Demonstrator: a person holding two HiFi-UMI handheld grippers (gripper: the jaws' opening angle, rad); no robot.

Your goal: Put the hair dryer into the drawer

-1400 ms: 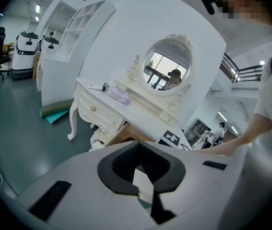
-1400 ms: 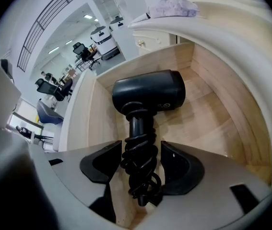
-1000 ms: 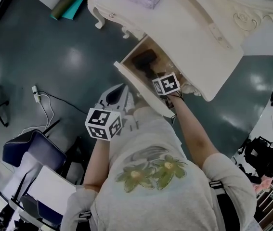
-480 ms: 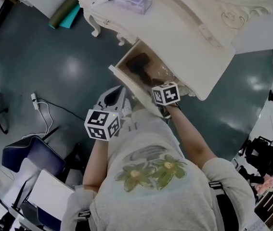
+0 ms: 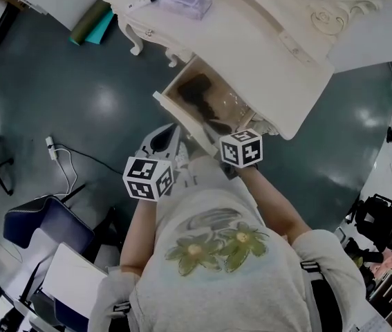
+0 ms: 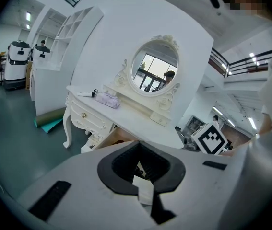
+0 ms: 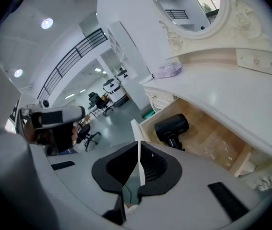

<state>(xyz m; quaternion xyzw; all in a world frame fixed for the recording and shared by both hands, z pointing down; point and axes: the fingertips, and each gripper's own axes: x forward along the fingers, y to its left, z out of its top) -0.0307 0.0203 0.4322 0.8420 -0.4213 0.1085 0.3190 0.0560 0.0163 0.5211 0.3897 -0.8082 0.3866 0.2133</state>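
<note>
1. Left gripper (image 6: pixel 143 189) is hovering shut and empty near the drawer (image 5: pixel 179 117) front, seemingly idling, not needed for the placing.
2. Dryer (image 7: pixel 171 127) is lying inside the open drawer, so the placing looks done.
3. Right gripper (image 7: pixel 139 150) is hanging shut, holding nothing, above and just short of the dryer.

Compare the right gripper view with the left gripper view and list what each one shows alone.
Only the right gripper view: the hair dryer lying inside the open drawer. Only the left gripper view: the right claw's marker cube. Both: the white dressing table, its oval mirror and the purple box on top.
</note>
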